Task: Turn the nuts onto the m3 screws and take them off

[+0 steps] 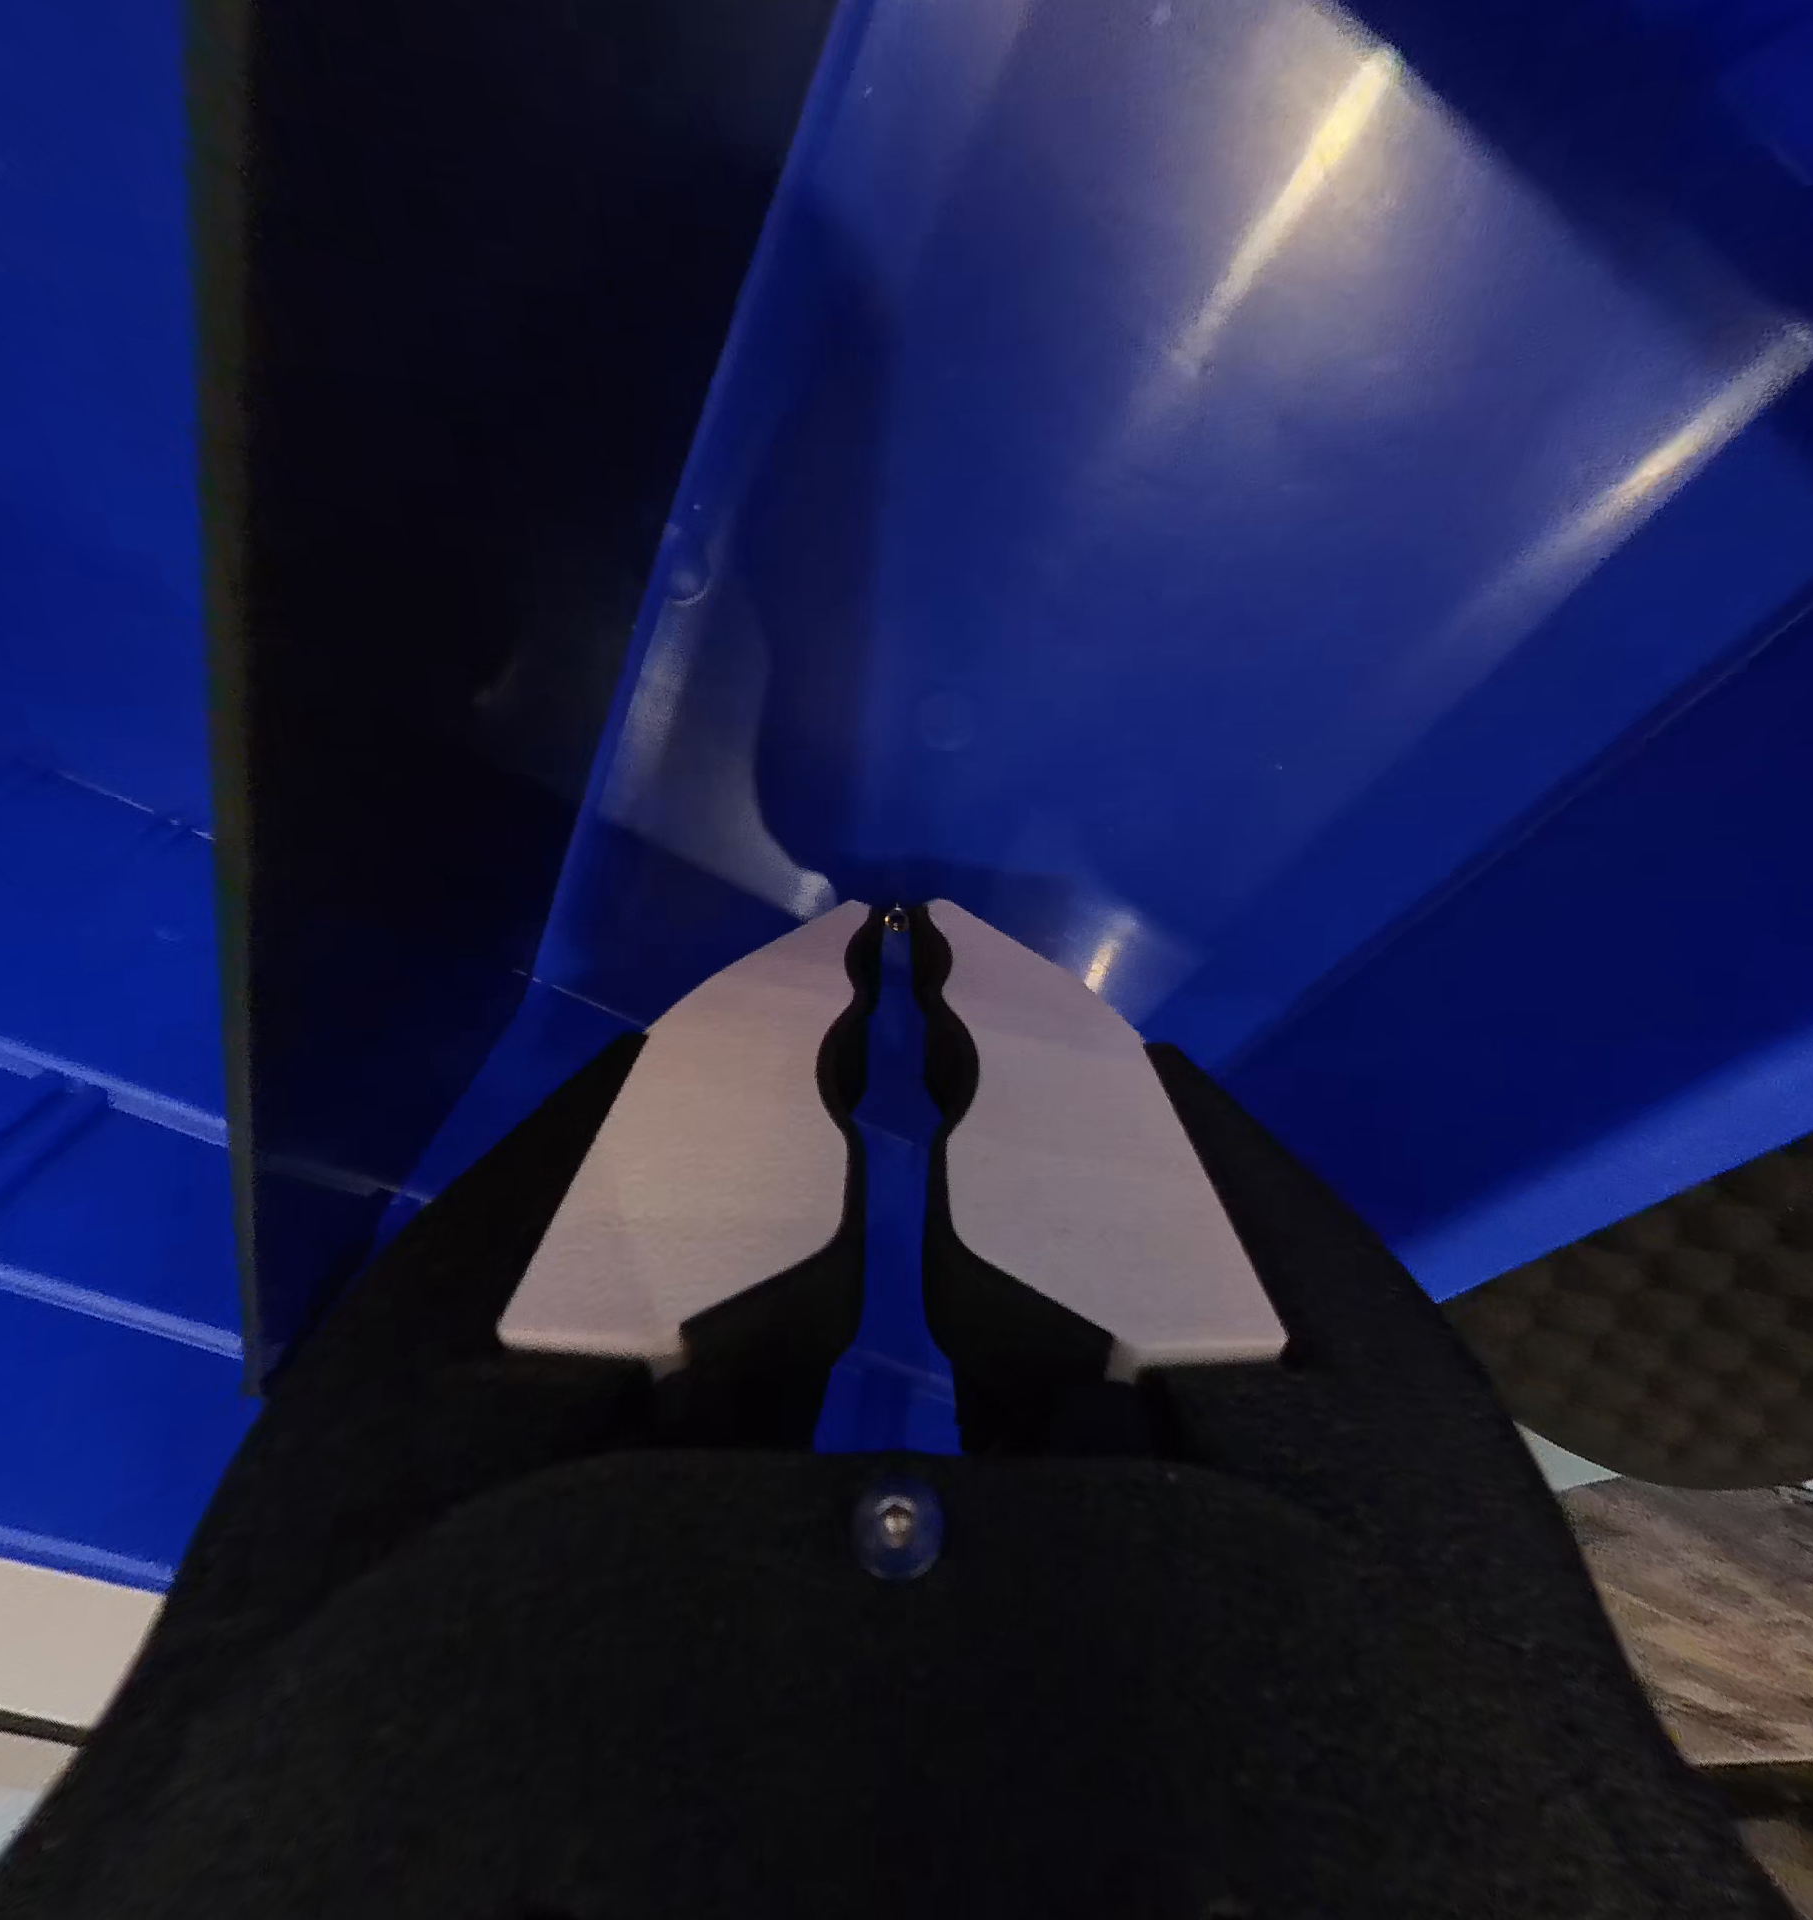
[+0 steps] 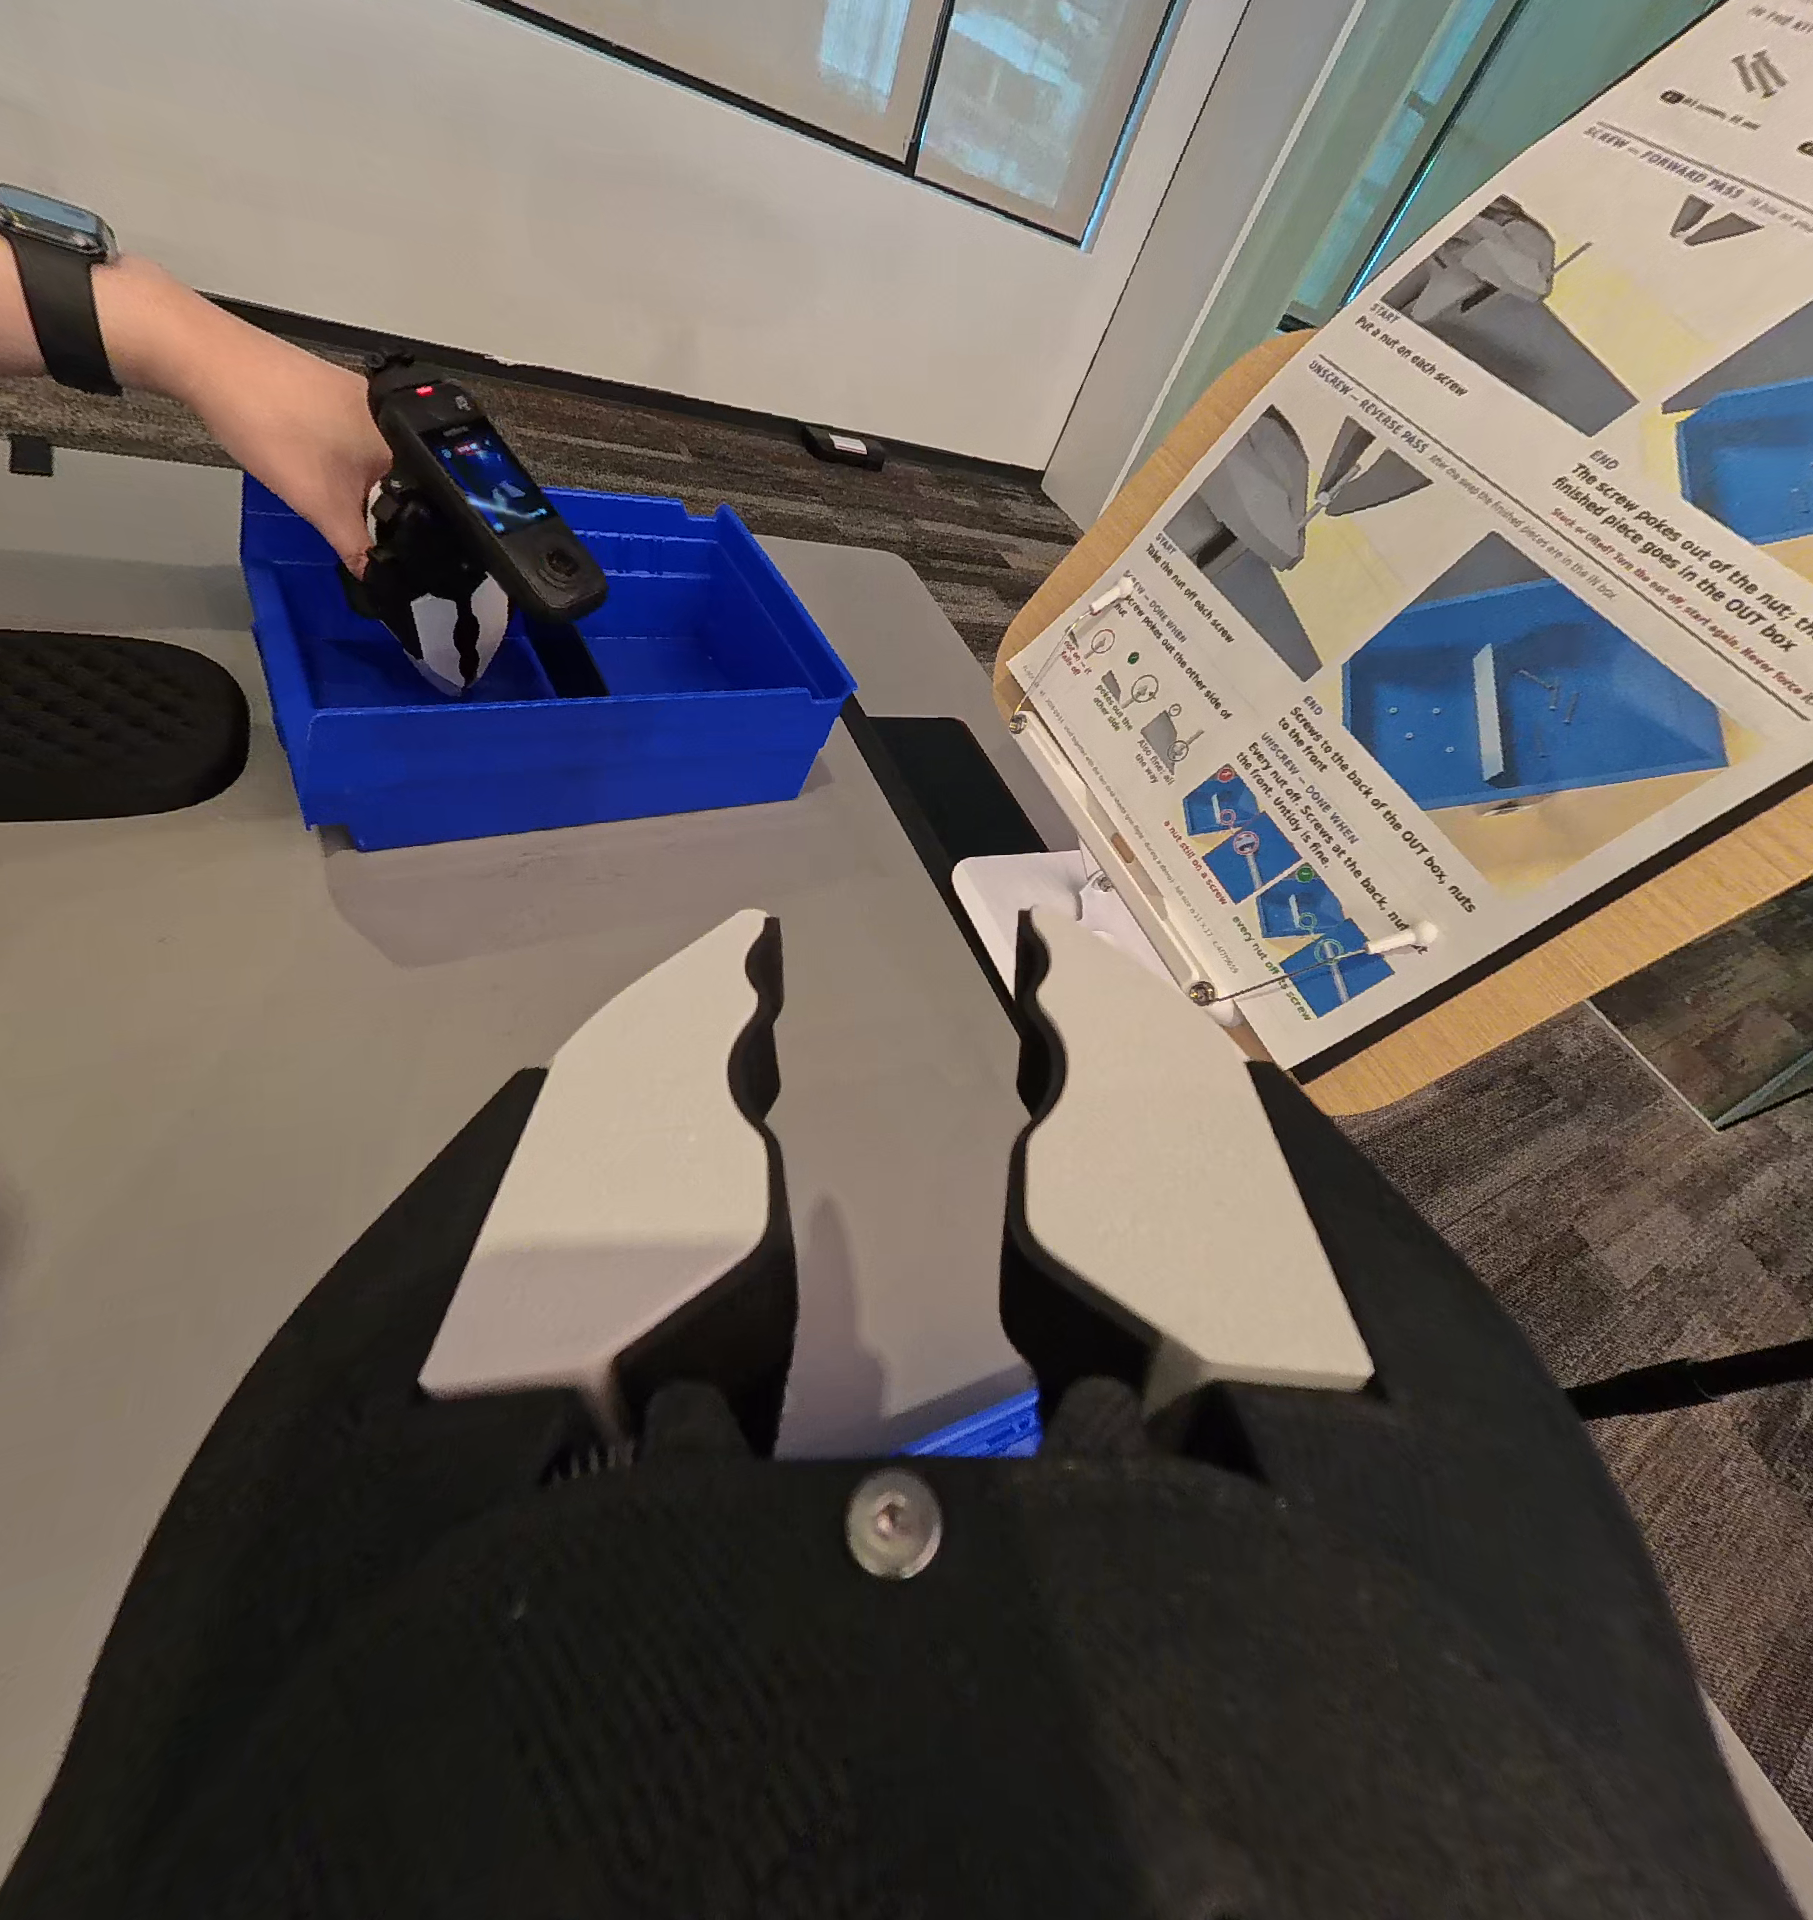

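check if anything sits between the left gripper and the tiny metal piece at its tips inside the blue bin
Nothing visible does. The left gripper has its fingers nearly together around the tiny metal piece, low against the floor of the blue bin. The black divider stands off to one side, clear of it.

A grey table (image 2: 206, 1039) carries a blue bin (image 2: 569, 758) and a white stand base (image 2: 1027, 894).

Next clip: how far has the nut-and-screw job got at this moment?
Nothing looks done: no assembled piece shows. In hand: the left gripper, reaching inside the blue plastic bin, is nearly shut on a tiny metal part; nut or screw is unclear. The right gripper hangs open and empty. All threading remains.
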Available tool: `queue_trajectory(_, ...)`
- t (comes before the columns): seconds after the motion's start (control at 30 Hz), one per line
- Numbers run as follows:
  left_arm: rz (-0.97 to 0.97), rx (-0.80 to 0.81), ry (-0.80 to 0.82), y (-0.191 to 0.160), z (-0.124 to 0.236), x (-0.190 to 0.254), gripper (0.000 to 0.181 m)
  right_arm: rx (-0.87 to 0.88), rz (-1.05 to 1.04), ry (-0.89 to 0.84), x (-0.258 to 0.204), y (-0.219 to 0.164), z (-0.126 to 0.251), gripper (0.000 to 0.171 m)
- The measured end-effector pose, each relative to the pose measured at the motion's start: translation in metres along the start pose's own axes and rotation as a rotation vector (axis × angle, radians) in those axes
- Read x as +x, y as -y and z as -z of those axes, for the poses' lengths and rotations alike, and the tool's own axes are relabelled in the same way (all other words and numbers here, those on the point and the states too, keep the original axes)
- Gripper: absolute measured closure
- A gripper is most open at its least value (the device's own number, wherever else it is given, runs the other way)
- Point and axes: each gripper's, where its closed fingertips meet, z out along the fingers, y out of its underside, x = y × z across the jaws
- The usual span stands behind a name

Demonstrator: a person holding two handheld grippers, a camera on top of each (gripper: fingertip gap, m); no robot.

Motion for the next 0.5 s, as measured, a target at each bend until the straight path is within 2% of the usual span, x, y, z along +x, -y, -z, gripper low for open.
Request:
queue_trajectory(0.13,-0.031,0.041,0.052,-0.001,0.016,-0.003,0.176,0.007,0.001,-0.005,0.001,0.001,0.003,0.128)
queue_trajectory(0.27,-0.023,0.2,0.091,0.021,0.074,0.003,0.176,0.018,0.002,-0.011,0.002,0.004,0.007,0.128)
queue_trajectory(0.4,-0.14,0.431,0.076,0.096,0.152,0.049,0.176,0.028,0.002,-0.014,0.003,0.006,0.01,0.128)
queue_trajectory(0.43,-0.183,0.47,0.037,0.119,0.162,0.069,0.176,0.029,0.003,-0.013,0.002,0.007,0.011,0.128)
queue_trajectory(0.5,-0.292,0.463,0.001,0.159,0.16,0.106,0.176,0.025,0.01,-0.011,0.0,0.007,0.013,0.128)
